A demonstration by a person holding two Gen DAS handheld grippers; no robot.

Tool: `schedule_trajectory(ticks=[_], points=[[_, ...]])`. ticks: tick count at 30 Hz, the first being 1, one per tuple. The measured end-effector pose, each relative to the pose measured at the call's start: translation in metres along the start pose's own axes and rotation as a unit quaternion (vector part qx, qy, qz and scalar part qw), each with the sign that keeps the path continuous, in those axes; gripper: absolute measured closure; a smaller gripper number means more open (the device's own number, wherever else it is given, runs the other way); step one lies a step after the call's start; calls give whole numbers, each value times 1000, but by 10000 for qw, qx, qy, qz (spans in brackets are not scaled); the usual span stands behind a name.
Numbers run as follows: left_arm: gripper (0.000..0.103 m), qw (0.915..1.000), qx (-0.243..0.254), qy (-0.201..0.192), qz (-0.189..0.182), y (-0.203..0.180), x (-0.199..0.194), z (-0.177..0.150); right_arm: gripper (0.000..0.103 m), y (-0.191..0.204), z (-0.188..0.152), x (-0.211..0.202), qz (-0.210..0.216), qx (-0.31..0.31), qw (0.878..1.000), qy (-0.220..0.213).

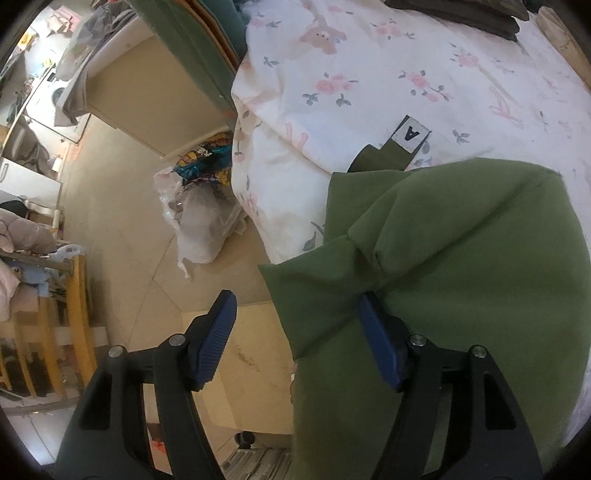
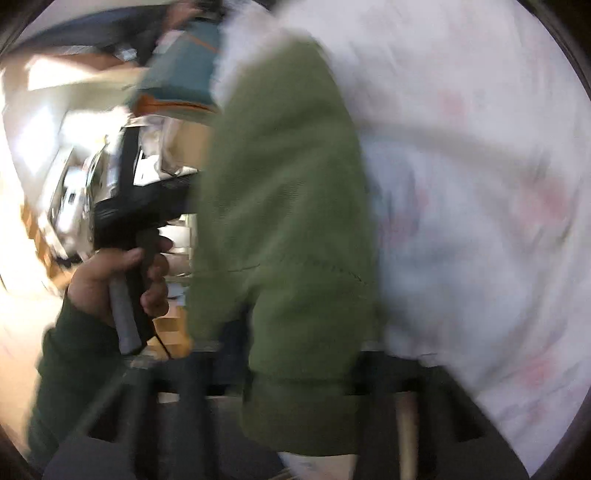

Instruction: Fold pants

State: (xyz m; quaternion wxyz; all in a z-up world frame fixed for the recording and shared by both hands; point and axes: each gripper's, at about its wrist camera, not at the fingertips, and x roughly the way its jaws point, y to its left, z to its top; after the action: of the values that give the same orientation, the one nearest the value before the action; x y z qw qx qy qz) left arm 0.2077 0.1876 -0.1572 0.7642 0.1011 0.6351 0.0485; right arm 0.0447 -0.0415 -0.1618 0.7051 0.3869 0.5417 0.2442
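Olive green pants (image 1: pixel 443 258) lie on the floral bed sheet (image 1: pixel 369 74), and one part hangs over the bed's edge. My left gripper (image 1: pixel 295 299) points down at that edge, open; its right blue pad (image 1: pixel 380 343) rests against the fabric and its left pad (image 1: pixel 218 339) stands over the floor. The right wrist view is blurred. There a cuffed end of the pants (image 2: pixel 288 221) drapes toward the camera and fills the gap between the fingers of my right gripper (image 2: pixel 299 343), which is shut on it. A hand (image 2: pixel 122 273) in a dark green sleeve holds the other gripper's handle.
A green strip with a white tag marked A (image 1: pixel 410 134) lies on the sheet beyond the pants. Dark folded clothes (image 1: pixel 461 14) sit at the far end of the bed. On the floor are a plastic bag (image 1: pixel 199 221), a cream cabinet (image 1: pixel 147 92) and wooden furniture (image 1: pixel 66 314).
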Motion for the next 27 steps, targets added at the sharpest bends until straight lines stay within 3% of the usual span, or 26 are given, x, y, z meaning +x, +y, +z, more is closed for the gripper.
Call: schedule_trajectory(ticks=[3,6,9,12,15,18,20,22,23,25,26,27], points=[[38,9996,27,81,-257,-6,-8,-4,81,9,22,-37,400,-524,9975,-257],[38,9921,148,345,-1195,-21,-15,-11,82,-1,62,-85,433,-851,9939,-559],[38,9774,520,653,-1944,-55,-17,-21,82,-38,118,-120,159,-834,9955,-430],[38,9769,929,570,-1836,-82,-19,-24,81,-88,162,-136,-108,-539,9984,-106],[38,9761,954,451,-1901,-89,-27,-16,79,-117,195,-134,-263,-416,9985,251],[38,9730,801,-136,-2161,-72,-57,-1,67,-124,204,-136,-650,-482,9962,322],[38,9706,515,-674,-2254,-55,-77,8,45,-131,197,-147,-944,-415,9945,195],[35,9647,283,-1380,-2225,-43,-96,15,43,-141,187,-167,-1003,-323,9944,-67],[27,9587,261,-1595,-2341,-41,-100,18,38,-145,181,-177,-940,-254,9951,-172],[21,9432,438,-1493,-2936,-53,-93,27,28,-154,173,-196,-801,136,9958,-433],[21,9352,642,-1346,-3212,-64,-85,32,22,-161,168,-206,-520,436,9958,-607],[21,9297,997,-1193,-3338,-80,-75,35,8,-163,160,-210,-155,675,9953,-679]])
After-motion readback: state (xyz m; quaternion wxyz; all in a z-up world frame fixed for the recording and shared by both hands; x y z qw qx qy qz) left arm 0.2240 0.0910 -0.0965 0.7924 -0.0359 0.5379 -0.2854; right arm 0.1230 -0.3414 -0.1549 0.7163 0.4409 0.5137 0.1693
